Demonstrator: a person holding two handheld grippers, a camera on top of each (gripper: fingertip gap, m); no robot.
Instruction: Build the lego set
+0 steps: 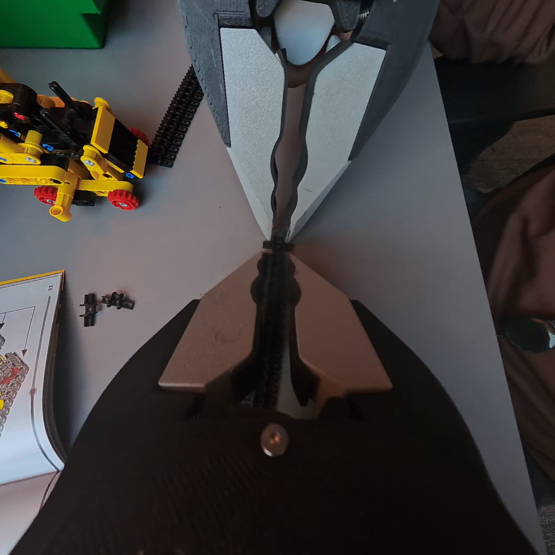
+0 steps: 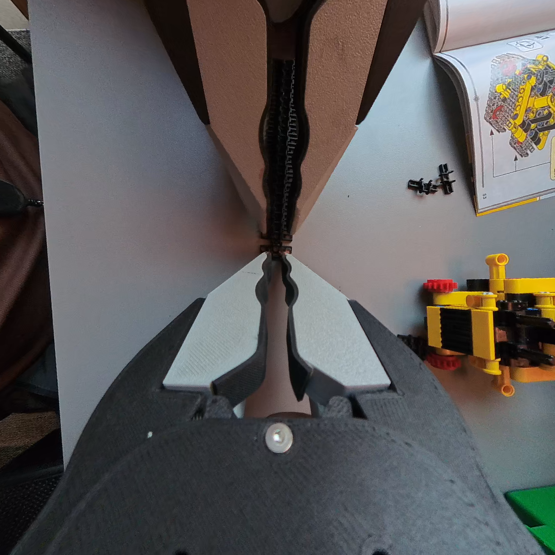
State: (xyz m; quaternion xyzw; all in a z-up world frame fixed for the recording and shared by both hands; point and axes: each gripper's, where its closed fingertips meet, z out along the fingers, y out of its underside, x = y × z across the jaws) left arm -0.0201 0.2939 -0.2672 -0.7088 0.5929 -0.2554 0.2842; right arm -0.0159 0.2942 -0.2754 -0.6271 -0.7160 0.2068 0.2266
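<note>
Left wrist view shows the left gripper [image 1: 276,258], tan-fingered, clamped along a black track chain [image 1: 271,336] whose long axis runs straight out between its fingers. Facing it tip to tip, the right gripper [image 1: 280,232], grey-fingered, is nearly closed and pinches a single black track link [image 1: 277,244] lying crosswise at the chain's free end. Link and chain end touch or nearly touch; joining them looks to need a straight push along the chain's axis.

Both grippers meet over the grey surface [image 1: 375,240] near its edge. Right wrist view shows more of the chain's ribbed length [image 2: 283,144] and a thin gap at the joint [image 2: 276,244].

Left view alone shows a second finished track strip [image 1: 177,129] beside the yellow vehicle [image 1: 75,150]. Loose links [image 1: 105,303] lie near the instruction booklet [image 1: 27,375]. A green box [image 1: 51,22] sits at the far corner.
</note>
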